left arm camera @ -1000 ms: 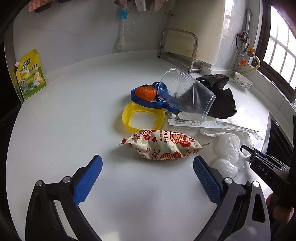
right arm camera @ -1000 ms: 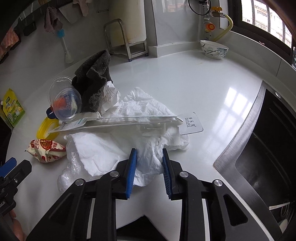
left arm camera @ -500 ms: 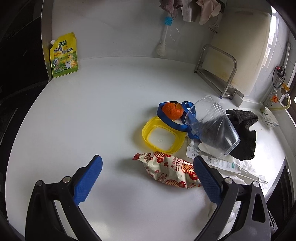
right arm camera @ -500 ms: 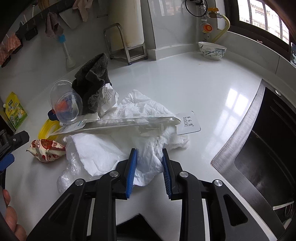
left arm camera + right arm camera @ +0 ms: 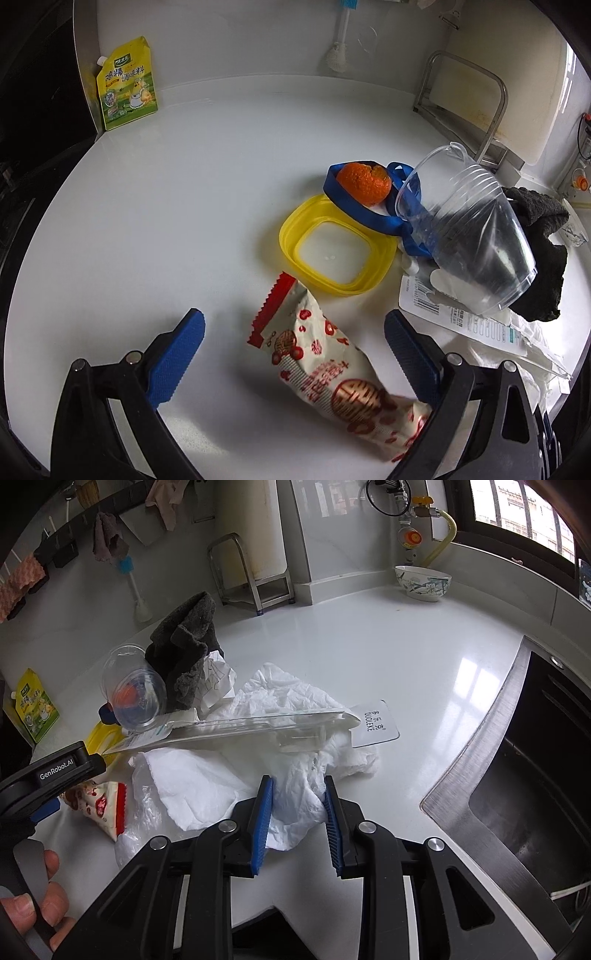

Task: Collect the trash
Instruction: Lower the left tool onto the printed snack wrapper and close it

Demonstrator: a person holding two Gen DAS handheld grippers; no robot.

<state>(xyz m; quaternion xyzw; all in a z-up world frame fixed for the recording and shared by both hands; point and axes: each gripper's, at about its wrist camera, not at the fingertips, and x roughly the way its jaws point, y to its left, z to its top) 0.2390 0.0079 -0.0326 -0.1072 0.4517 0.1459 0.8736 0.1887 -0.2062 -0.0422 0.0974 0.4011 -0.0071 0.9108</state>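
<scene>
Left claw [image 5: 293, 345]: spread wide and closing in just now, pointing down at the table; the snack wrapper lies between its blue pads, which do not press on it yet.
Snack wrapper [image 5: 325, 365]: white with red print and a red serrated end, lying flat on the table [image 5: 166, 221], its far end just short of the yellow lid and its near end running under the right-hand finger.
Right claw [image 5: 297, 823]: narrowed to a small gap and pinching a fold of the white plastic bag [image 5: 207, 786], which bunches up between its pads.
White bag: crumpled and spread over the table, beside the sink [image 5: 517, 794].
Clear blister pack [image 5: 240, 727]: long and flat, lying across the top of the bag, with a white label card at its end.
Yellow lid [image 5: 334, 251]: square with rounded corners, flat on the table.
Orange peel [image 5: 364, 182]: resting behind the lid, inside a loop of blue strap [image 5: 369, 218].
Clear plastic cup [image 5: 469, 229]: tipped on its side, mouth toward the peel, leaning against the dark grey cloth [image 5: 543, 258].
Yellow seasoning pouch [image 5: 127, 83]: upright against the wall, well apart from the pile.
Bowl [image 5: 423, 583]: at the far corner by the window.
Person's hand [image 5: 40, 904]: gripping the handle of the left claw, seen low at the picture's edge.
</scene>
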